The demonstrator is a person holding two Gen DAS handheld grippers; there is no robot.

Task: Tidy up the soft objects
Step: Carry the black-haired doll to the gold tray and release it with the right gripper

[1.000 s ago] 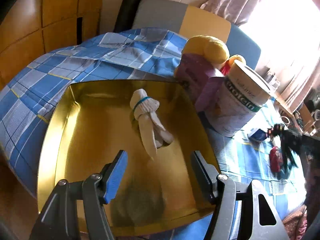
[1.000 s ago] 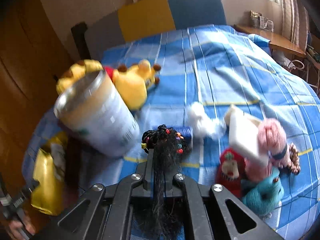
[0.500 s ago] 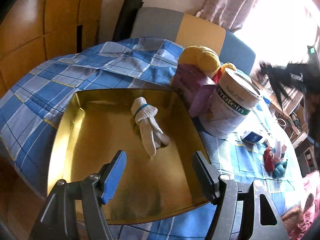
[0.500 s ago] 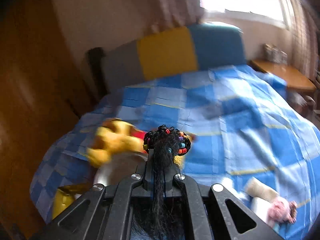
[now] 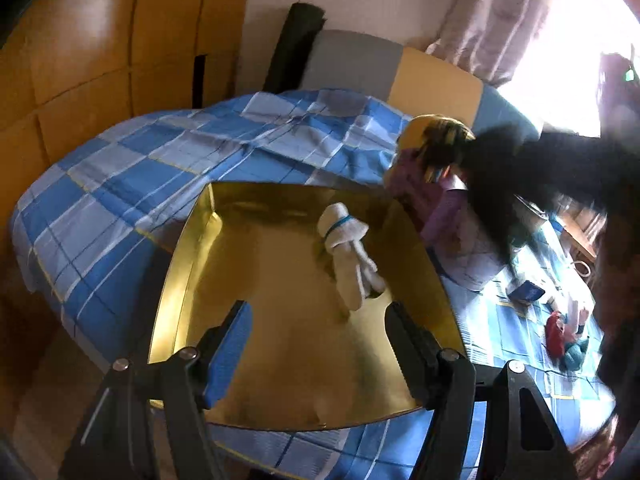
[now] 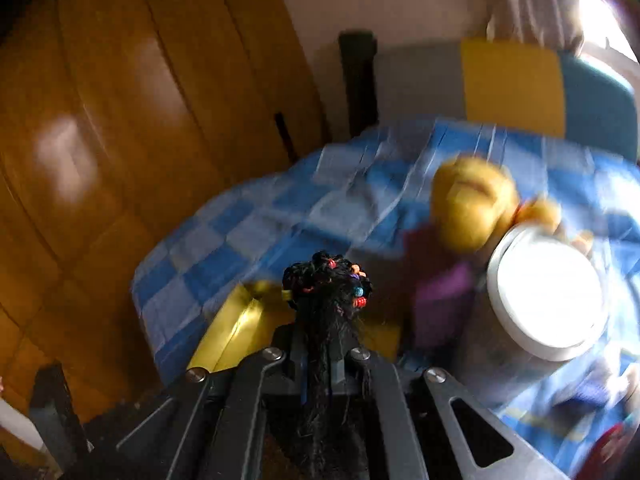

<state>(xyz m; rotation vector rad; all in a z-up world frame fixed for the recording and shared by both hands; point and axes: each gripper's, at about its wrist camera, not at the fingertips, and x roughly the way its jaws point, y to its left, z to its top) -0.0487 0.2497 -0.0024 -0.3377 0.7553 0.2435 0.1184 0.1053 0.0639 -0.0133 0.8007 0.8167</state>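
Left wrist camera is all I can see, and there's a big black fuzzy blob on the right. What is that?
Observer: It's a black hair bundle. The right wrist view shows little coloured beads at its top.
Operator: Is something holding it?
Observer: Yes, the right gripper is shut on it, and the strands run back between its fingers.
Operator: What's in front of it?
Observer: A corner of the gold tray shows just beyond the beads.
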